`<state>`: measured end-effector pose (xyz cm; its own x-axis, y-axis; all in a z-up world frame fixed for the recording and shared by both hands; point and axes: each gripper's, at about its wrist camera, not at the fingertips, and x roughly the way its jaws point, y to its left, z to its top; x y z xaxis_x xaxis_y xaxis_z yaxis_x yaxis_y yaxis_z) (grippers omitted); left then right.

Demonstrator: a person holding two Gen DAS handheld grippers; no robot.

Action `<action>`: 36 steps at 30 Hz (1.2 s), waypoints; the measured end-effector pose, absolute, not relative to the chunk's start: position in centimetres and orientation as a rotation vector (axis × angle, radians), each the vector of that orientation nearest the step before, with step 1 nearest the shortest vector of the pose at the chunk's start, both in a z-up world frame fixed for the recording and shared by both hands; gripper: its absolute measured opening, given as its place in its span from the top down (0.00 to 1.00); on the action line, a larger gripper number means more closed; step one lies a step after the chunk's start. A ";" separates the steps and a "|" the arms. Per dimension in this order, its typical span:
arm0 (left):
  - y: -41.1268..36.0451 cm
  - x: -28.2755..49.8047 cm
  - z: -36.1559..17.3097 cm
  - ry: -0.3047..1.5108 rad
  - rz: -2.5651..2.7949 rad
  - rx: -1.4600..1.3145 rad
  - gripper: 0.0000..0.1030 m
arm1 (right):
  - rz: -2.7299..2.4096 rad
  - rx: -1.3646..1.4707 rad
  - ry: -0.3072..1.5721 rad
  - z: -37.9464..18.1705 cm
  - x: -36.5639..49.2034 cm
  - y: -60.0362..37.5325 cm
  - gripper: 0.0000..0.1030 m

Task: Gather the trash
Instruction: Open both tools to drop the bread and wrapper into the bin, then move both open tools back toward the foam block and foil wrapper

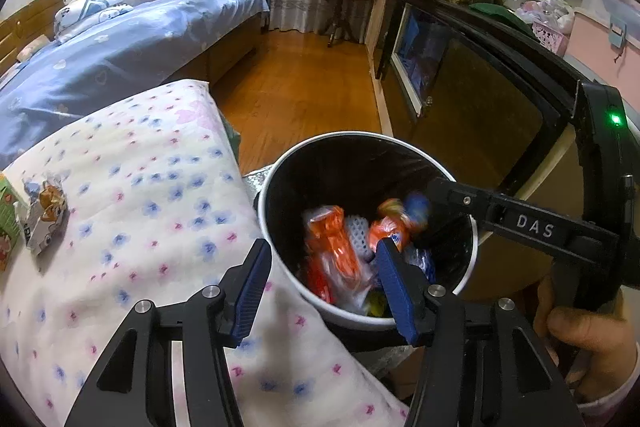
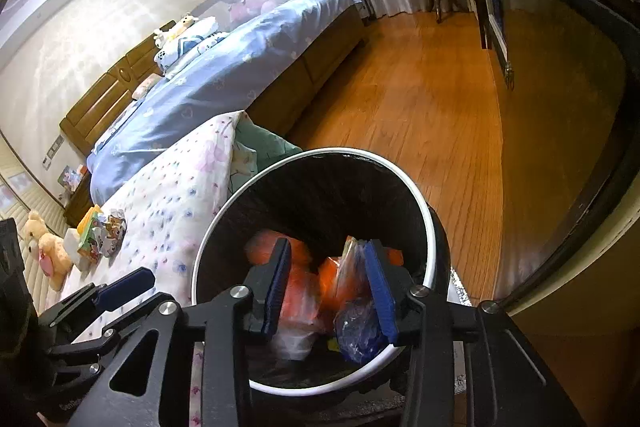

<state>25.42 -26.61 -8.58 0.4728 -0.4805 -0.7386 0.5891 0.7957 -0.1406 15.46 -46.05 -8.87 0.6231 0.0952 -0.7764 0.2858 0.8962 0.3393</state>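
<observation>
Floral bedding (image 1: 132, 211) beside bin (image 1: 276, 167)

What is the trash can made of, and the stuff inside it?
The trash can looks like hard plastic or metal: smooth white rim, black liner inside. The orange wrappers look like thin, shiny plastic film, crinkled and glossy. The floor looks like polished wood planks.

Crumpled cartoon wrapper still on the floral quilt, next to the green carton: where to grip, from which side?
Judging by pose: the wrapper lies flat and crumpled, with the green carton against its left. Come from above, slightly right, and pinch the raised crumpled top edge; the soft floral quilt should give under the fingertips.
</observation>
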 end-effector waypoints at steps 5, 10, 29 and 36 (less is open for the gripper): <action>-25.1 24.6 -8.6 0.858 -0.628 0.109 0.47 | -0.110 0.469 0.887 -8.4 15.2 -45.7 0.56; -22.7 23.4 -8.5 0.860 -0.577 0.068 0.47 | -0.088 0.470 0.871 -7.8 14.9 -44.5 0.49; -10.6 21.2 -7.7 0.850 -0.327 -0.053 0.44 | 0.088 0.432 0.892 -7.7 16.4 -35.5 0.27; -6.2 21.2 -7.5 0.849 -0.240 -0.104 0.38 | 0.158 0.411 0.917 -8.1 17.4 -31.9 0.26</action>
<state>21.21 -6.20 -7.48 0.6359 -0.2511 -0.7298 0.1686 0.9680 -0.1861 17.45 -31.86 -8.14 0.6034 0.3048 -0.7369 0.0410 0.9110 0.4103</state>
